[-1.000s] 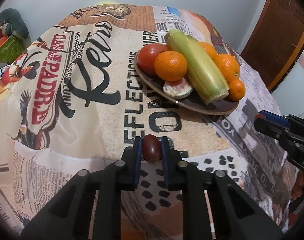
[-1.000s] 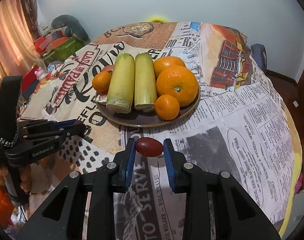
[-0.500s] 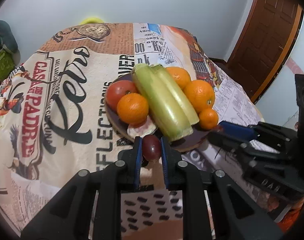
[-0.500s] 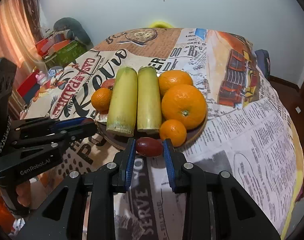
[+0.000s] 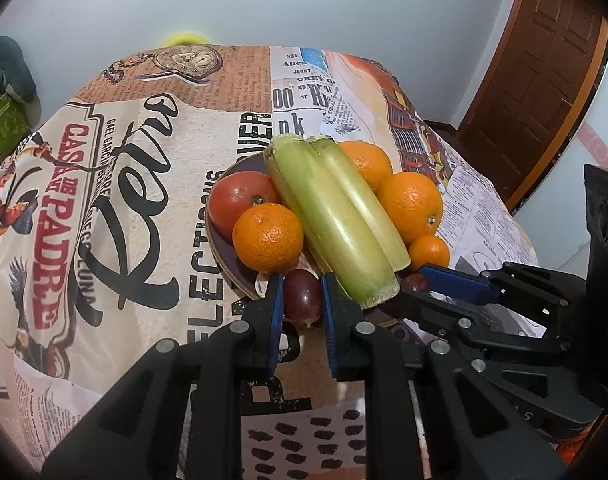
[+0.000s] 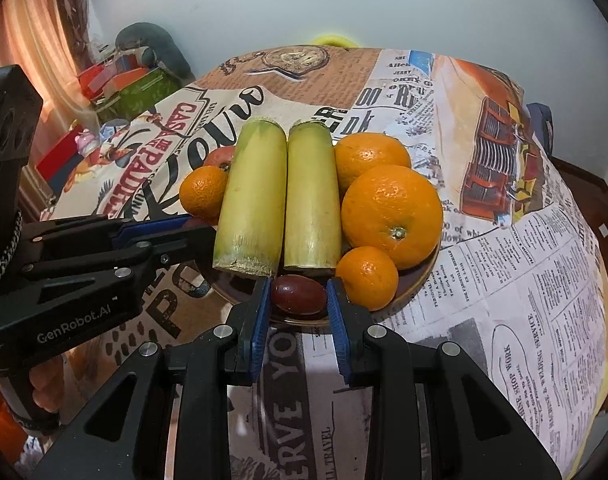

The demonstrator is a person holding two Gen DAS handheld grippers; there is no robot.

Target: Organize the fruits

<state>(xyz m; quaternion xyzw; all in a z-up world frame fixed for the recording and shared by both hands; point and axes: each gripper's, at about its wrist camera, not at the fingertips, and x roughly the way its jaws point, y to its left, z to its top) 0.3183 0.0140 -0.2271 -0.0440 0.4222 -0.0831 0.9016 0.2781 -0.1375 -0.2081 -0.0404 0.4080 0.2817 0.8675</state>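
Desk (image 6: 524,280) with newsprint cloth fills both frames. Dark plate (image 6: 418,280) sits center frame, loaded: two sugarcane pieces (image 6: 279,196) side by side, oranges (image 6: 392,216) to their right, tomato (image 5: 239,200) on the left. Left claw (image 5: 301,300) grips a dark red grape (image 5: 301,296) at the plate's near edge, lower center. Right claw (image 6: 297,300) grips a second grape (image 6: 297,294) over the plate's near rim.

Even, soft indoor light, fairly bright; source probably overhead, not visible. Small glare spots on the oranges (image 6: 392,214) ahead of the right gripper (image 6: 297,300), sheen on the tomato (image 5: 239,202) beyond the left gripper (image 5: 301,300). Faint shadows under both. Strong fisheye bending, black vignette corners. Centre sharp, edges slightly soft.
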